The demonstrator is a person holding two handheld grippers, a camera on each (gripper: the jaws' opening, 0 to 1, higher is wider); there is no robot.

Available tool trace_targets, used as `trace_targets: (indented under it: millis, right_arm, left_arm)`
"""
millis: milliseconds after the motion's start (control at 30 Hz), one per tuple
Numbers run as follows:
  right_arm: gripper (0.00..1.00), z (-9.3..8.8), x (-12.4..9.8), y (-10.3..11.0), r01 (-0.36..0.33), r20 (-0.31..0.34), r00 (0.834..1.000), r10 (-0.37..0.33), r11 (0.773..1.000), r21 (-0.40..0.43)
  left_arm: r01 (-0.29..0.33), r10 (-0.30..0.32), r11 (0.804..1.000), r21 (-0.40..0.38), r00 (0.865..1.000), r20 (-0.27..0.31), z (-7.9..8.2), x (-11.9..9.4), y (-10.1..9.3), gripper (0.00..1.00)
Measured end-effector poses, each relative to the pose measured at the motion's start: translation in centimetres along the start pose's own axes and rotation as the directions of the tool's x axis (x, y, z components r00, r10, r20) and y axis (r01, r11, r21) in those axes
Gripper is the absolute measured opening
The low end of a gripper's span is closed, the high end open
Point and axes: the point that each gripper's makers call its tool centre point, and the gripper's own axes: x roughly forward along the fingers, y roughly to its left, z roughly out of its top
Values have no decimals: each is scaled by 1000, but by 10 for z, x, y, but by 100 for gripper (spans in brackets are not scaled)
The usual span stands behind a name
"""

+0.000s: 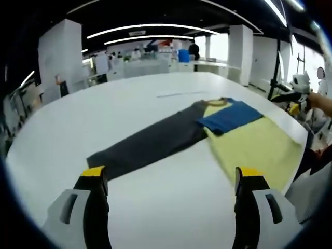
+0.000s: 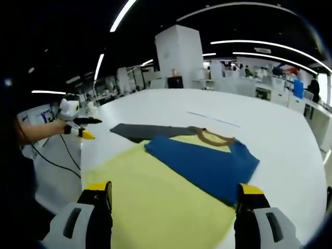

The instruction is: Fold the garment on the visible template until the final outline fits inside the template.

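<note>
A wide white surface [image 1: 155,104] carries the garment [image 2: 155,197], which lies flat with its yellow body spread, a blue sleeve [image 2: 207,166] folded across the chest and a grey sleeve [image 1: 150,142] stretched out sideways. The left gripper [image 1: 171,179] and the right gripper [image 2: 174,194] both hover above it with jaws wide apart, holding nothing. The brown collar [image 2: 215,138] sits at the garment's far end.

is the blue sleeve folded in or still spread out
Folded in: the blue sleeve lies across the shirt's yellow body, while the grey sleeve stretches straight out on the table.
</note>
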Motion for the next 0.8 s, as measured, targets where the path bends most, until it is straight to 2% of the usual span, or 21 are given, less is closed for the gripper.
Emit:
trace_targets:
  millis: [267,367,467,567,667,800]
  right_arm:
    - [99,-2,-8,11,-6,0,1000,6,1000,-16]
    - [99,-1,-10,11,4,10,1000,-3,1000,-13]
    - [98,-2,-14,16,6,17,1000,-6,1000,-14]
    - [97,-4,-16,21,4,17,1000,-3,1000,-22]
    - [96,-7,-17,23,8,15,1000,-8,1000,-19]
    - [94,-8,-18,21,20,19,1000,-19,1000,-15]
  left_arm:
    - [-84,85,993,-87,996,0,-4,8,35,99]
    - [-104,105,991,-81,994,13,-5,12,45,98]
    - [-130,130,988,-82,992,-6,-9,16,54,97]
    - [-161,162,982,-96,987,0,-10,19,64,94]
    - [-179,182,975,-129,983,6,-14,24,74,88]
    - [-253,253,955,-156,967,-16,-22,28,94,72]
